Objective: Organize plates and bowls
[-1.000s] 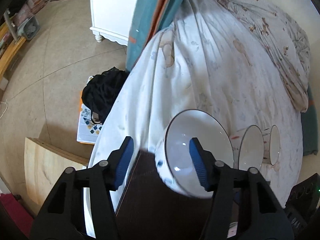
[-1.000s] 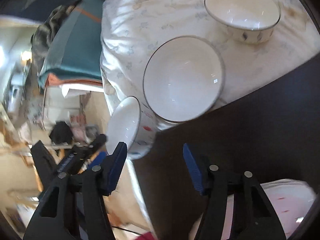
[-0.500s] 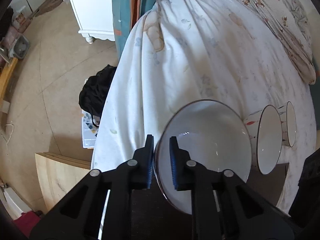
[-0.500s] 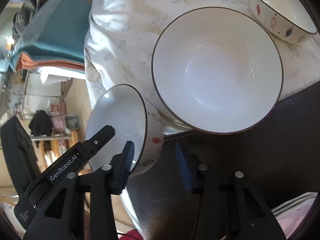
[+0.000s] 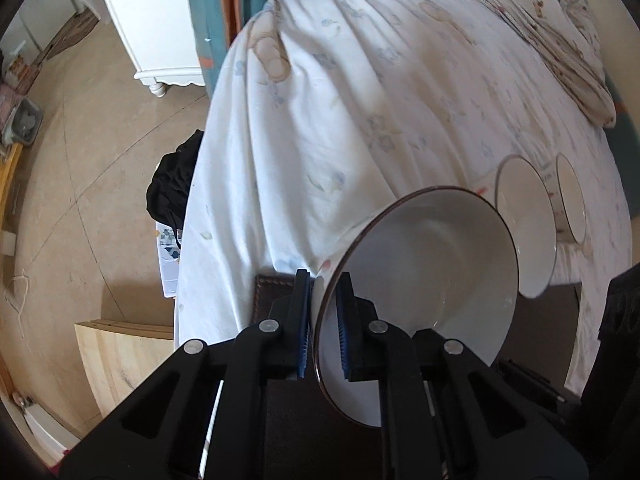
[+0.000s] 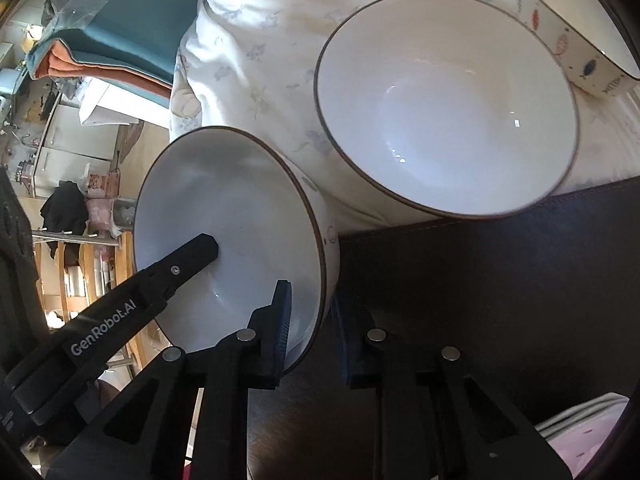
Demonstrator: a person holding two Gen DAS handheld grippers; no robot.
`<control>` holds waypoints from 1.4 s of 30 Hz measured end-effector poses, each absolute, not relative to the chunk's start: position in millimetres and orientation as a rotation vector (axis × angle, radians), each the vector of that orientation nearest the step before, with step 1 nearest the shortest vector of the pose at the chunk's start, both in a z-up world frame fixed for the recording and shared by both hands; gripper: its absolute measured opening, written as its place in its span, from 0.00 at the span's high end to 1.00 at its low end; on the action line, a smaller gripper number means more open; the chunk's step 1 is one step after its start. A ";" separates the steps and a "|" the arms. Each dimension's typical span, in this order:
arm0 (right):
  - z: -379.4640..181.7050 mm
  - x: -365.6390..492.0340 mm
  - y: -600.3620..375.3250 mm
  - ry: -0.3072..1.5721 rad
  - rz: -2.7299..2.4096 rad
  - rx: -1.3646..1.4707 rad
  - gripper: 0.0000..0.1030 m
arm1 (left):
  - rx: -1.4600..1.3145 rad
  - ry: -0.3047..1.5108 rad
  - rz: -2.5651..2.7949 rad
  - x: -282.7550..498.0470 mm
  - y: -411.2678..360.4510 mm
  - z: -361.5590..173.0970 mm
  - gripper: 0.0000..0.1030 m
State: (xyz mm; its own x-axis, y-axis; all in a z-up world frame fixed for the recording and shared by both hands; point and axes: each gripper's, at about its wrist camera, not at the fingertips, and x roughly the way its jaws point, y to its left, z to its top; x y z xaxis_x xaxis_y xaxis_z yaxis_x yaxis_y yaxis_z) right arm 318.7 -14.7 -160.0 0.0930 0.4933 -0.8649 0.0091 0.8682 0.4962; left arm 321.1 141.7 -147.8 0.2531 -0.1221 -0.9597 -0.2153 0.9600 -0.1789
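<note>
A white bowl with a dark rim (image 5: 432, 280) leans tilted at the corner of a dark brown tabletop (image 6: 480, 280). My left gripper (image 5: 323, 320) is shut on its near rim, one pad inside and one outside. In the right wrist view the same bowl (image 6: 224, 232) shows the left gripper's finger (image 6: 180, 264) lying inside it. My right gripper (image 6: 310, 332) straddles the rim lower down. Its jaws are closing, with a small gap still showing. A larger white bowl (image 6: 444, 104) and a small fish-patterned bowl (image 6: 576, 40) rest on the white sheet (image 5: 340, 100) behind.
Pink plates (image 6: 580, 432) are stacked at the table's near right. The floor to the left holds a white cabinet (image 5: 152, 28), a black bag (image 5: 172, 188) and a wooden board (image 5: 120, 360). Folded teal bedding (image 6: 120, 20) lies beyond the sheet.
My left jaws went from wide apart to clamped on the bowl's rim. My right gripper moved in on the same bowl and its jaws narrowed around the rim.
</note>
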 end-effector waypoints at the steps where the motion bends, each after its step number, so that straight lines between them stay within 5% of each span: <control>1: -158.5 317.0 -15.7 1.440 0.375 0.427 0.79 | -0.290 1.321 0.062 319.1 138.7 -145.9 0.91; 19: -93.7 262.1 -67.9 1.354 0.404 0.392 0.80 | -0.207 1.270 -0.049 255.5 77.8 -80.1 0.91; 42: -62.5 148.8 -191.1 1.304 0.339 0.375 0.81 | -0.152 1.221 -0.232 144.2 -41.6 -67.1 0.91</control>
